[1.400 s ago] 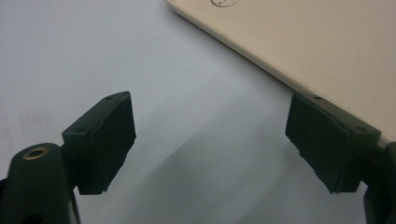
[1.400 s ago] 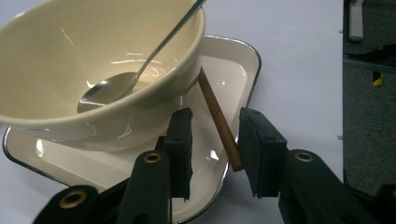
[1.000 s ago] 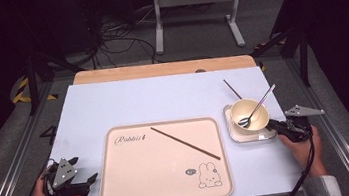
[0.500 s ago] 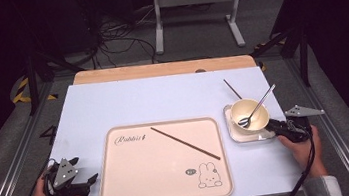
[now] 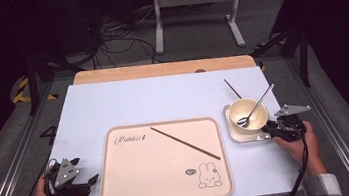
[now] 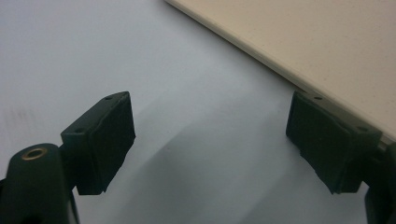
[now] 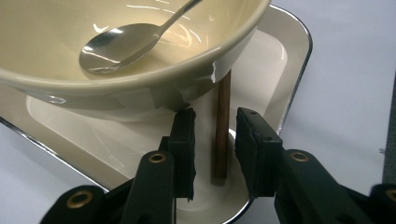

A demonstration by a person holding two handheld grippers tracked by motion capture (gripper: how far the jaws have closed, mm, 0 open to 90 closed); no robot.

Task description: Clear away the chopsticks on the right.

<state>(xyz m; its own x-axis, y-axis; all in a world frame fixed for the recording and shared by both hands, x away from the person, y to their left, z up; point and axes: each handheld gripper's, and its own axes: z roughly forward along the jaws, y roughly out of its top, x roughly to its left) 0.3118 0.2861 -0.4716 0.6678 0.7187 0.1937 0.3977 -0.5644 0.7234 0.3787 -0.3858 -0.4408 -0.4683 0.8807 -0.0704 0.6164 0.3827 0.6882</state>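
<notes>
One chopstick (image 7: 223,93) loose between just-opened jaws of right gripper (image 7: 217,116), end in tray (image 7: 299,60) beneath bowl (image 7: 140,88): placement apparently done; left gripper (image 6: 210,126) open, empty.

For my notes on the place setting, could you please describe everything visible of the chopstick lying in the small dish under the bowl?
The chopstick is a slim, dark brown stick that looks like wood, with a squared end. It lies in the small white dish, running under the cream bowl; its far end pokes out beyond the bowl in the high view. Its near end sits between the parted jaws of the right hand-held gripper, which have just been opening.
</notes>
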